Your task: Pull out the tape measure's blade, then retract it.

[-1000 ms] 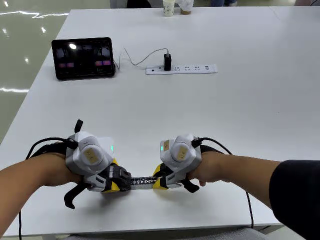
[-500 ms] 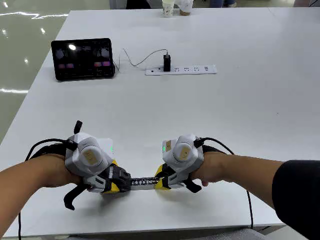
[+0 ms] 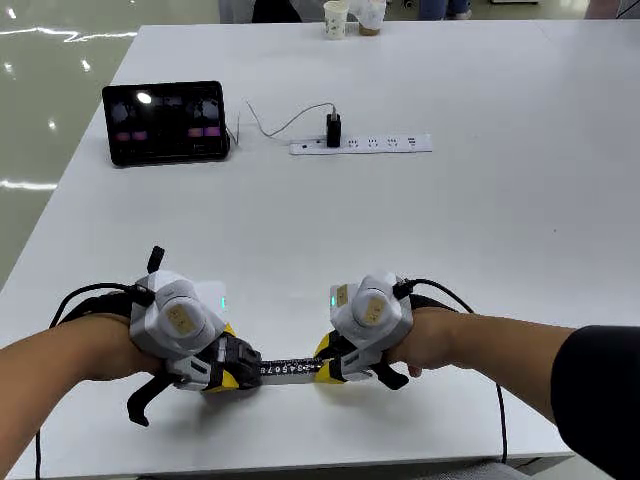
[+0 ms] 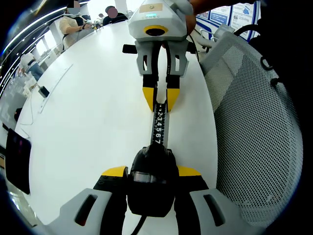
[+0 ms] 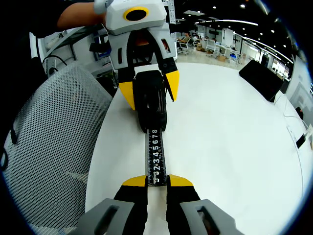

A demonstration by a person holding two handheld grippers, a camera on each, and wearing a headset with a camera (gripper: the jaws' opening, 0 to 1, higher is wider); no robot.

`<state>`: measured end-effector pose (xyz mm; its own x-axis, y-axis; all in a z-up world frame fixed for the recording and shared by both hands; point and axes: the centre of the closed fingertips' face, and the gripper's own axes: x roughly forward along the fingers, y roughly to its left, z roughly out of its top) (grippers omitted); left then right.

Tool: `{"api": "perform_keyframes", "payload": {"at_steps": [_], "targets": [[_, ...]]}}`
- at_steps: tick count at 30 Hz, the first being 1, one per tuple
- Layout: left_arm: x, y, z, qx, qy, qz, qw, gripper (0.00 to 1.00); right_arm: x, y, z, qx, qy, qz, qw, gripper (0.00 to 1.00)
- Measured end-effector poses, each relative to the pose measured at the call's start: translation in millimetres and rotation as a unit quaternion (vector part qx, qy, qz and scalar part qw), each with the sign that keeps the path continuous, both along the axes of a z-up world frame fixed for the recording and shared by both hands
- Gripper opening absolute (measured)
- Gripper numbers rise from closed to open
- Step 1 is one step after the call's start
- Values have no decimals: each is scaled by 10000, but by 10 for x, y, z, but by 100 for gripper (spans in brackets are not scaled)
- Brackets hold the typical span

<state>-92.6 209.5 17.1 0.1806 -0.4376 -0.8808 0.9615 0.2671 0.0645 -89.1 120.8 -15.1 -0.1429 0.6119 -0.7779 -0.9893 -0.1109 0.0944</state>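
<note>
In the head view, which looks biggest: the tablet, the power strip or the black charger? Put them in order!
1. tablet
2. power strip, long but thin
3. black charger, plugged into the strip

All three lie about equally far away, so the order is fair.

Open table (image 3: 450, 250) stretches ahead; tablet (image 3: 166, 120), power strip (image 3: 362, 143), 2 cups (image 3: 338, 17) stand well beyond.
</note>
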Motion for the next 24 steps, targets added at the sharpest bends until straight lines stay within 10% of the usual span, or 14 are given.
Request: {"api": "perform_keyframes", "payload": {"at_steps": [24], "targets": [[0, -14, -1, 4, 6, 7, 10000, 31, 52, -238, -15, -66, 3, -54, 10000, 10]]}}
